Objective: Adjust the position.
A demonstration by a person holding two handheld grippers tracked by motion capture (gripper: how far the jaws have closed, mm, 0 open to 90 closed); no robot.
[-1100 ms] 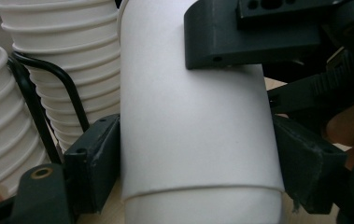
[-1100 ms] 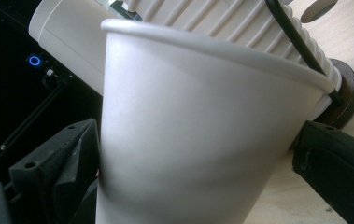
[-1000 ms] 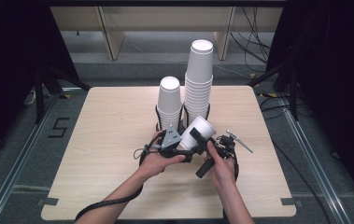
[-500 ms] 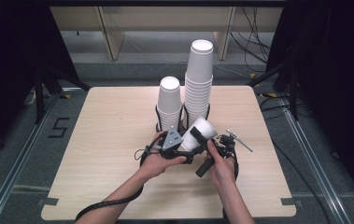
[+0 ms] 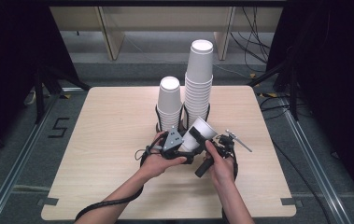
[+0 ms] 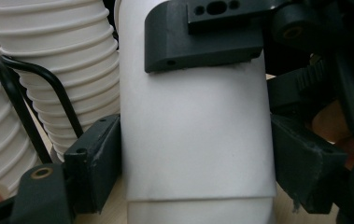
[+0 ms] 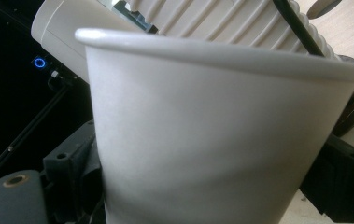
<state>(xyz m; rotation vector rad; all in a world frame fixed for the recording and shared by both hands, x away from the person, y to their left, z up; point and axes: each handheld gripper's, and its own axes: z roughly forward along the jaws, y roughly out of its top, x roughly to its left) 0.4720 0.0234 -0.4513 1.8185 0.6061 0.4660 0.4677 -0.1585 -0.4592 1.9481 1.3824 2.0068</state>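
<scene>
A single white paper cup (image 5: pixel 199 132) is held tilted just above the table, in front of two cup stacks. My left gripper (image 5: pixel 180 143) is shut on it; in the left gripper view both black jaws press the sides of the cup (image 6: pixel 195 130). My right gripper (image 5: pixel 210 145) is shut on the same cup nearer its rim, and one of its jaws lies across the cup at the top of the left gripper view. In the right gripper view the cup (image 7: pixel 202 140) sits between the jaws, rim uppermost.
A short stack of white cups (image 5: pixel 170 101) and a taller stack (image 5: pixel 199 79) stand in black wire holders just behind the grippers. The wooden table (image 5: pixel 100 140) has bare room to the left, right and front. Cables trail off the front edge.
</scene>
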